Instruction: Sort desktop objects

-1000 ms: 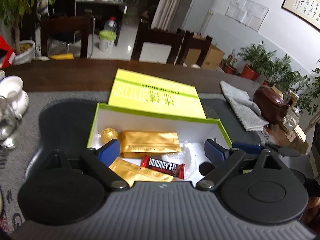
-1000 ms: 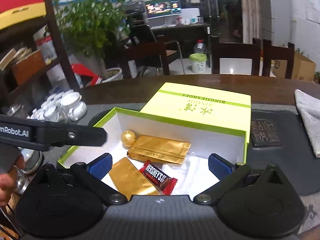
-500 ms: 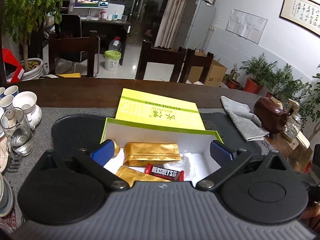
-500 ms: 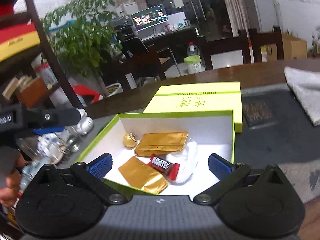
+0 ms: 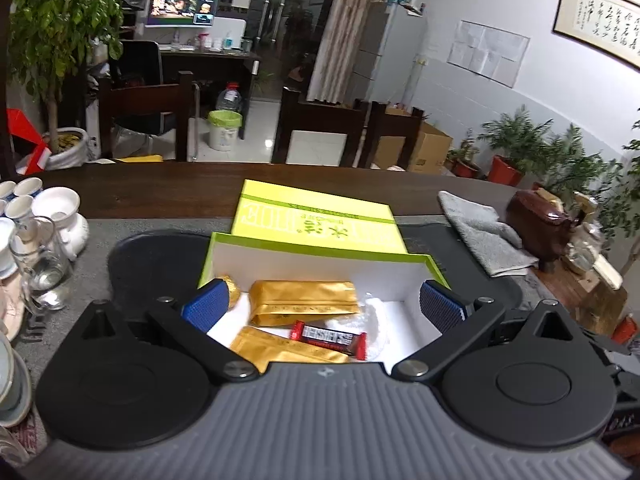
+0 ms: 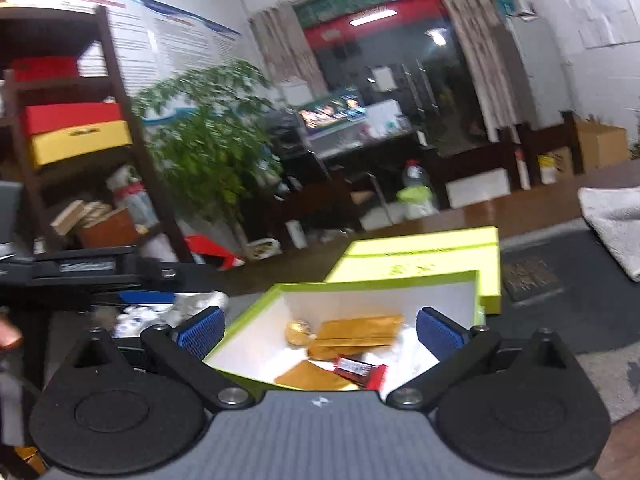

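Left gripper (image 5: 324, 304) is hovering empty, jaws spread, over the box's (image 5: 320, 246) chocolate bar (image 5: 328, 338): light, slippery-wrapped, likely best pinched across its middle.

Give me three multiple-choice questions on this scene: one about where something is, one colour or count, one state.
1. Where does the red chocolate bar lie?
A. in the open yellow-green cardboard box
B. on the grey folded cloth
C. on the box's flat lid

2. How many flat gold foil packets are in the box?
A. one
B. two
C. four

3. How are the left gripper fingers?
A. shut
B. gripping foil
C. open, empty

Answers: 1 A, it rests on the white floor. 2 B, one packet behind, another in front. 3 C, blue pads wide apart, clamping nothing.
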